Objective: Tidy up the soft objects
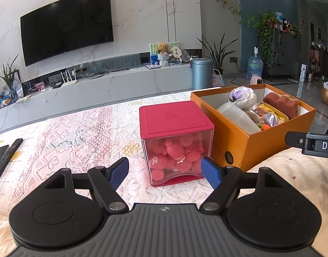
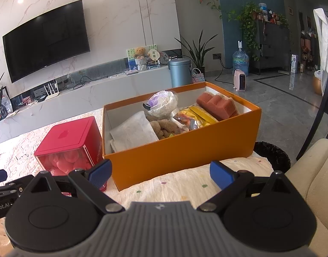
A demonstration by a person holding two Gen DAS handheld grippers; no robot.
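Your orange box [image 2: 185,150] sits open on the lace-covered surface [image 1: 78,132], packed with soft things. A folded white cloth [image 2: 134,132] lies at its left end, with a brown plush toy [image 2: 164,127] just beside it. Behind them rests a white and lilac bundle [image 2: 161,102]. Shiny yellow packets [image 2: 196,116] fill the middle, and a reddish ridged sponge [image 2: 217,105] leans at the right end. The red-lidded clear container [image 1: 176,141] of red soft shapes stands upright just left of the box.

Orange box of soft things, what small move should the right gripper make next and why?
Probably ease the right gripper forward and up over the orange box toward the brown plush toy. It is open, holding nothing, and short of the near wall.
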